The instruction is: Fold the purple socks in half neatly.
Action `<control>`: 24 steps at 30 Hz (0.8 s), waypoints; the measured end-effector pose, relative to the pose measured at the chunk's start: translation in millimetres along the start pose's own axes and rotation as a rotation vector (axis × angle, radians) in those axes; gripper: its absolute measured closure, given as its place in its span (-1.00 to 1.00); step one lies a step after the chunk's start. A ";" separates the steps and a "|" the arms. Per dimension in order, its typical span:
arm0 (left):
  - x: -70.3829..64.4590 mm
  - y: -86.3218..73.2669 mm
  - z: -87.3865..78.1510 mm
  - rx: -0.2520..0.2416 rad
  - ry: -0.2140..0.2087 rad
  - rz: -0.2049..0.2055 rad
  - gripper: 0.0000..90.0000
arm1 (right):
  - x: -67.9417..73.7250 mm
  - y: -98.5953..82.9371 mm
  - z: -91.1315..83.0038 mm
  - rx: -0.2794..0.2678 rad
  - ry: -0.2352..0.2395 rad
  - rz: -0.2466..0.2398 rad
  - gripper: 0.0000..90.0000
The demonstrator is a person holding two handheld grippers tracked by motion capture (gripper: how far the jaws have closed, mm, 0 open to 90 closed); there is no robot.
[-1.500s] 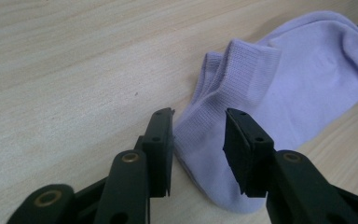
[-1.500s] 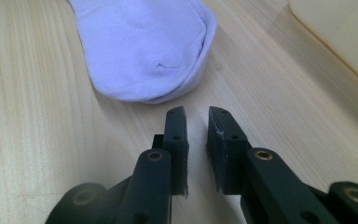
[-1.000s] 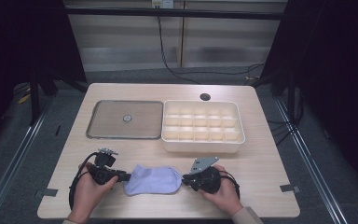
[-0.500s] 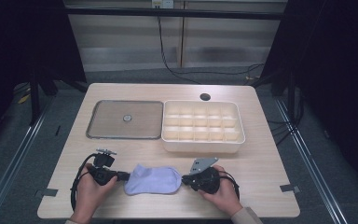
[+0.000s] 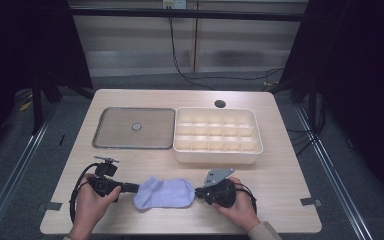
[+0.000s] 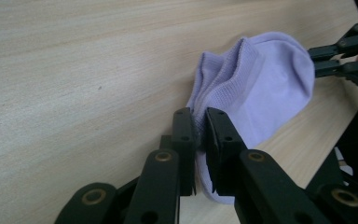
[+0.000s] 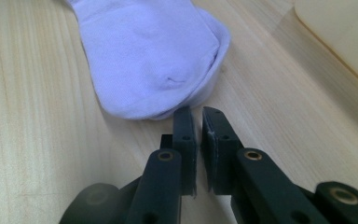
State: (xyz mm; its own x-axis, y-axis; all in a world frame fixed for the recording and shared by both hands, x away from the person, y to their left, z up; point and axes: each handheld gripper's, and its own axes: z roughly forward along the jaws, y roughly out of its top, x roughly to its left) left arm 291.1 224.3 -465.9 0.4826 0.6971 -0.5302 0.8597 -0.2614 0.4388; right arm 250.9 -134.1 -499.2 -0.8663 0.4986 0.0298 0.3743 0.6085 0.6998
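A lilac sock (image 5: 164, 193) lies flat on the wooden table near the front edge, between the two grippers. My left gripper (image 5: 136, 189) is shut on the sock's ribbed cuff edge; in the left gripper view the fabric (image 6: 261, 88) is pinched between the jaws (image 6: 199, 116). My right gripper (image 5: 197, 191) sits at the sock's toe end. In the right gripper view its jaws (image 7: 198, 112) are shut with bare wood in the narrow slit, and the toe (image 7: 149, 56) lies just in front of them. The right gripper (image 6: 313, 58) also shows beyond the toe in the left gripper view.
A flat metal tray (image 5: 110, 142) lies at the back left. A cream compartment box (image 5: 217, 156) stands beside it at the back right, its corner (image 7: 345, 37) close to the right gripper. A round black grommet (image 5: 220, 104) sits behind the box.
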 end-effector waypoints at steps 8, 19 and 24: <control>-6.9 2.2 -4.2 -0.002 -0.040 -0.006 0.83 | -0.1 -0.2 0.9 -0.007 0.010 -0.002 0.89; -15.5 4.3 -5.8 0.011 -0.063 -0.014 0.85 | 2.1 2.8 4.2 -0.012 0.019 -0.007 0.92; -16.6 4.6 -7.5 0.009 -0.050 -0.017 0.85 | 4.3 4.1 5.1 -0.006 0.019 -0.010 0.92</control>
State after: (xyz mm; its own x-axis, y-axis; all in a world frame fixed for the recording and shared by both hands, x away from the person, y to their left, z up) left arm 285.7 216.5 -449.6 0.4750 0.6677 -0.5732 0.8694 -0.2554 0.4229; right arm 250.4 -126.3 -499.9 -0.8761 0.4807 0.0366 0.3638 0.6094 0.7044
